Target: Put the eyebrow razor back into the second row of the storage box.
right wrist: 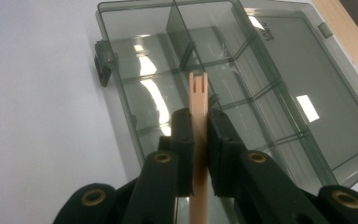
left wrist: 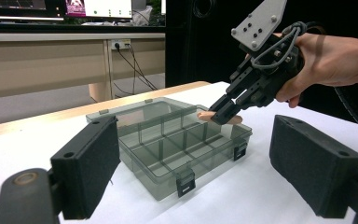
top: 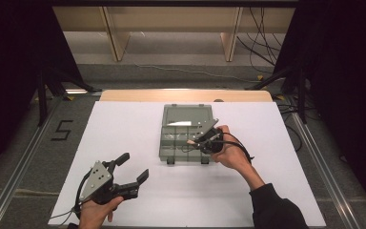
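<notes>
Left gripper (top: 132, 171) sits at the near left of the white table (top: 124, 119), jaws spread wide and holding nothing, pointing toward the middle. Moving right, there's the smoky clear plastic organizer box (top: 187, 133) lying open at the table's centre, lid flat on the far side, dividers splitting the tray into compartments that look empty. Right at its near right corner, the right gripper (top: 194, 142) is clamped on a thin peach-coloured stick (right wrist: 198, 116), and this hand is plainly the nearer one to the box. The stick's long axis runs out along the jaws, tip hanging over the tray's near compartments, just above a divider. Which compartment lies under that notched tip is hard to call. The stick's rear end is cut off at the bottom of the right gripper view, and what it actually is, I can't make out.
</notes>
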Available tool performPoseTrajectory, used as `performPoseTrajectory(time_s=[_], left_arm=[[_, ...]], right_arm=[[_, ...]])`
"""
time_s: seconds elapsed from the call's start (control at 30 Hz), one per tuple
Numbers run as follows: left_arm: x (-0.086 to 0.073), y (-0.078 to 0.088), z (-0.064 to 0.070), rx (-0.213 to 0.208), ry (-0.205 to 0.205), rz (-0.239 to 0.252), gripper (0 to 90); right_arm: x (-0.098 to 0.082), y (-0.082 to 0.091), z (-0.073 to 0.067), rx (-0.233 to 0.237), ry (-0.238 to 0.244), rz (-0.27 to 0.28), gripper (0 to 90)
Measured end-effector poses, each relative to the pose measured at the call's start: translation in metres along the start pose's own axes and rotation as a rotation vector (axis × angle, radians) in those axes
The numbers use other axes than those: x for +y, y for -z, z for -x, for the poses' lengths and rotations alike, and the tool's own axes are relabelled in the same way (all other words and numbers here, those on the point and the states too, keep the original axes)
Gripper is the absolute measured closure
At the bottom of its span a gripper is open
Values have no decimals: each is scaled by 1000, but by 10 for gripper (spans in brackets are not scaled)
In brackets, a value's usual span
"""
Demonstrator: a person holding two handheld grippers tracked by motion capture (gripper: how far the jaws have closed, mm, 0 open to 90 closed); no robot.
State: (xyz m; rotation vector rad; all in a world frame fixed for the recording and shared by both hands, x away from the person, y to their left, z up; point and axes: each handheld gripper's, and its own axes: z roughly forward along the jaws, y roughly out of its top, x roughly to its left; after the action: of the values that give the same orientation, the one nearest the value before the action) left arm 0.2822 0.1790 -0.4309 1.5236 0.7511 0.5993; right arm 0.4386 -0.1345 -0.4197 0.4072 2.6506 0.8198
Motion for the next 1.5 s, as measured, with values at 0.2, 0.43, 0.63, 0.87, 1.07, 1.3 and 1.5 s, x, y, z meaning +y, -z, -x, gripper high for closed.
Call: performPoseTrajectory(time_s=[0.2, 0.43, 0.63, 0.87, 1.07, 1.3, 1.5], left_arm=[[0, 0, 0, 0, 4, 2, 156], [0, 0, 0, 0, 5, 3, 157], [0, 0, 0, 0, 6, 4, 156], [0, 0, 0, 0, 6, 5, 156], [0, 1, 0, 1, 6, 4, 157], [0, 1, 0, 0, 7, 6, 157], [1, 1, 0, -1, 0, 7, 156]], right_arm=[[0, -3, 0, 2, 5, -3, 824], [-1, -8, 1, -1, 12, -14, 824], [-1, -12, 1, 12, 17, -24, 823], [-2, -16, 1, 15, 20, -35, 821], [-3, -18, 1, 21, 12, -46, 819], [-3, -20, 0, 29, 5, -39, 797], [-3, -16, 3, 17, -34, -19, 697]])
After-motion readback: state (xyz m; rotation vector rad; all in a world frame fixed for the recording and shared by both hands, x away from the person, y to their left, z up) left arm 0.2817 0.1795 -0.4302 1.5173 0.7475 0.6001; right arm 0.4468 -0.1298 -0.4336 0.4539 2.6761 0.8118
